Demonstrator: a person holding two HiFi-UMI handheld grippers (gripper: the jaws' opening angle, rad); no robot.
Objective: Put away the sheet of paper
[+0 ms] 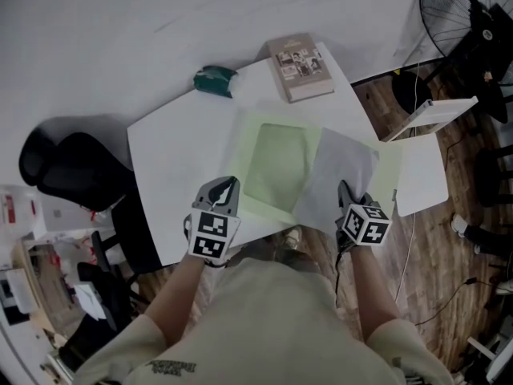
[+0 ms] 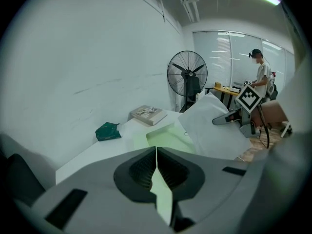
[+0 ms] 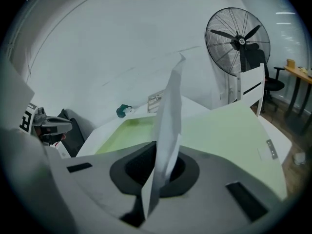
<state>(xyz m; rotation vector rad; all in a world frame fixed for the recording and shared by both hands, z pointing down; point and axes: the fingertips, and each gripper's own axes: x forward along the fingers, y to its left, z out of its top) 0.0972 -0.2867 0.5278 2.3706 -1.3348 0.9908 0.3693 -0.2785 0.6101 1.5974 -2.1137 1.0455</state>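
Observation:
A pale green folder (image 1: 276,165) lies open on the white table (image 1: 172,155). My left gripper (image 1: 228,185) is at the folder's near left corner and is shut on a green flap of it; in the left gripper view the flap (image 2: 161,184) shows as a sliver between the closed jaws. My right gripper (image 1: 346,189) is shut on the near edge of the white sheet of paper (image 1: 341,167), which slants up over the folder's right half. In the right gripper view the sheet (image 3: 168,116) stands edge-on between the jaws, with the folder (image 3: 224,130) behind it.
A book (image 1: 300,66) and a teal pouch (image 1: 215,80) lie at the table's far edge. A black chair (image 1: 72,167) stands to the left. To the right are a standing fan (image 1: 473,22), a white panel (image 1: 423,175) and wooden floor. A person stands far off at a desk (image 2: 261,77).

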